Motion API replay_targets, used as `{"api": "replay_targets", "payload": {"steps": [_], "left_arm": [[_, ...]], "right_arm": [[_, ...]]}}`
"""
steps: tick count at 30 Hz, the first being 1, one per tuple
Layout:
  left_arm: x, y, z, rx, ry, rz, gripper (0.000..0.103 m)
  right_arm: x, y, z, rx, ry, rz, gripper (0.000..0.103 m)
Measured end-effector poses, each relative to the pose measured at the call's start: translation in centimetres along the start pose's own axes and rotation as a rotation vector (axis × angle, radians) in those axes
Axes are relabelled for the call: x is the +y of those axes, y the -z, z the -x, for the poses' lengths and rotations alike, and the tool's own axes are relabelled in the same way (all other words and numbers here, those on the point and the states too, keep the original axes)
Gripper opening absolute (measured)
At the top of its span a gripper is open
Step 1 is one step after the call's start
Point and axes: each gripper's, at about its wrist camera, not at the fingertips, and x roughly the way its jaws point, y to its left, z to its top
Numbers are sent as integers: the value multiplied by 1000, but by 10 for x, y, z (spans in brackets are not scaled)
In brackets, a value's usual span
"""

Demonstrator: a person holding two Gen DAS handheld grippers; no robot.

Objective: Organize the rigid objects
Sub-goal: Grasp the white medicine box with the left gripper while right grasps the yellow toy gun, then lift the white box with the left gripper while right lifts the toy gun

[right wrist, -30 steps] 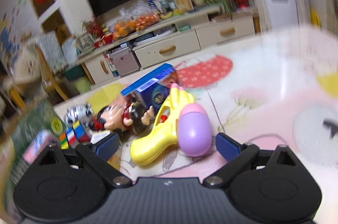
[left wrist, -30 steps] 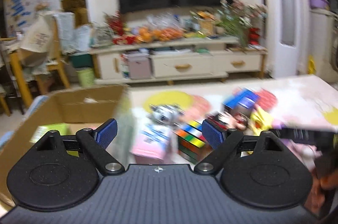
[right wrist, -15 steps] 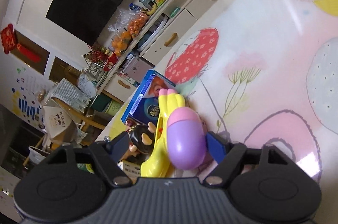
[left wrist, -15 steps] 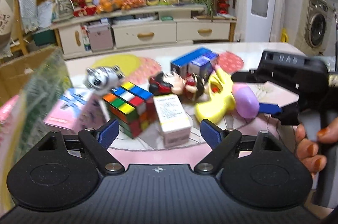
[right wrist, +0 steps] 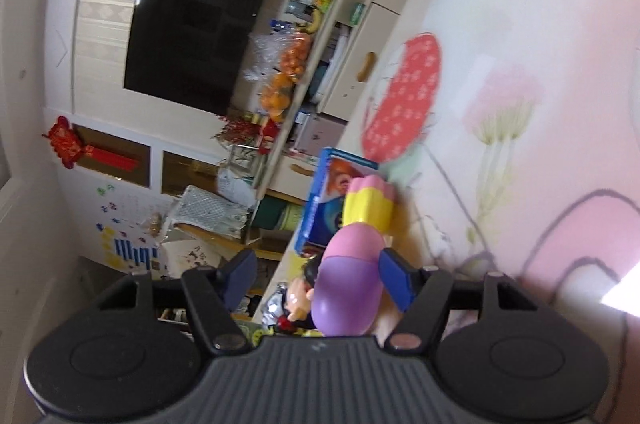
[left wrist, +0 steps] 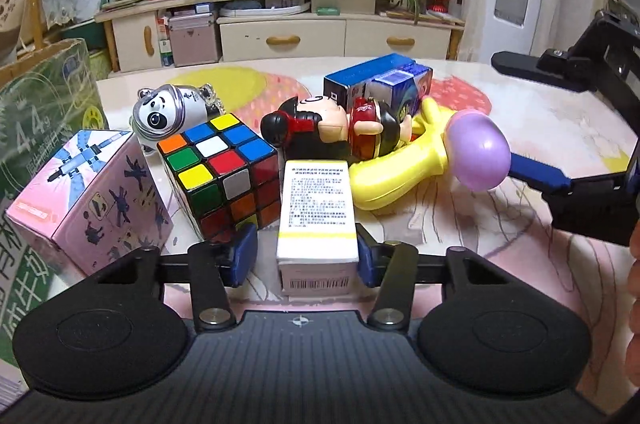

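As left gripper [left wrist: 306, 258] closes, cardboard box [left wrist: 38, 112] reads "4.4".

Toys and boxes sitting counted on the table

Lying there: one multicoloured puzzle cube [left wrist: 218, 170], one silver panda figure [left wrist: 168, 112], one black-haired doll [left wrist: 340, 126], one yellow plastic toy gun with purple bulb [left wrist: 432, 160], three small cardboard boxes: pink [left wrist: 90, 200], white-and-yellow [left wrist: 318, 212], blue [left wrist: 380, 82].
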Motion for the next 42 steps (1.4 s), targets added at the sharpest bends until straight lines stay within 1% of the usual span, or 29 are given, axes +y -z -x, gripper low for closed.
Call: {"api": "replay_targets", "payload": {"steps": [2, 4, 6, 7, 8, 13, 16, 20, 23, 25, 28, 32, 33, 34, 35, 37, 39, 42], "left_arm": [[0, -2, 2, -4, 2, 0, 49], [0, -3, 5, -10, 7, -4, 46], [-3, -3, 4, -15, 7, -15, 44], [-3, -2, 6, -19, 11, -20, 42], [-1, -3, 7, -20, 15, -19, 41], [9, -7, 8, -23, 27, 2, 40], [10, -6, 8, -30, 48, 18, 40], [2, -4, 9, -37, 89, -14, 40], [-7, -4, 8, -42, 108, -45, 40], [-8, -3, 8, -44, 117, -48, 40], [-11, -4, 8, -44, 114, -57, 40], [-11, -3, 7, -43, 115, -55, 41], [-11, -3, 6, -43, 114, -57, 41], [-11, -3, 6, -43, 113, -56, 41], [-11, -2, 7, -43, 114, -54, 41], [-11, -3, 9, -42, 112, -54, 41], [-11, -3, 8, -41, 112, -53, 41], [-9, -4, 8, -39, 115, -43, 41]], "right_arm": [[2, 1, -5, -3, -3, 13, 69], [5, 0, -12, -8, 18, 46, 69], [11, 1, -21, -8, 57, 104, 69], [11, 1, -25, -7, 70, 115, 69], [9, 1, -28, -4, 72, 112, 69], [3, 1, -30, 8, 49, 65, 69], [5, -3, -24, 0, -2, 43, 69], [11, -3, -23, 13, -48, 36, 69], [15, 0, -27, 27, -56, 57, 70], [17, 0, -30, 24, -32, 88, 72], [20, 3, -35, 4, 64, 164, 74], [20, 2, -51, 1, 123, 200, 76], [17, 1, -55, 9, 129, 193, 74], [15, 1, -58, 18, 129, 186, 65], [14, 2, -62, 30, 132, 180, 61], [11, 2, -68, 38, 146, 175, 46], [10, 2, -72, 33, 167, 186, 40], [9, 1, -69, 19, 163, 185, 39]]}}
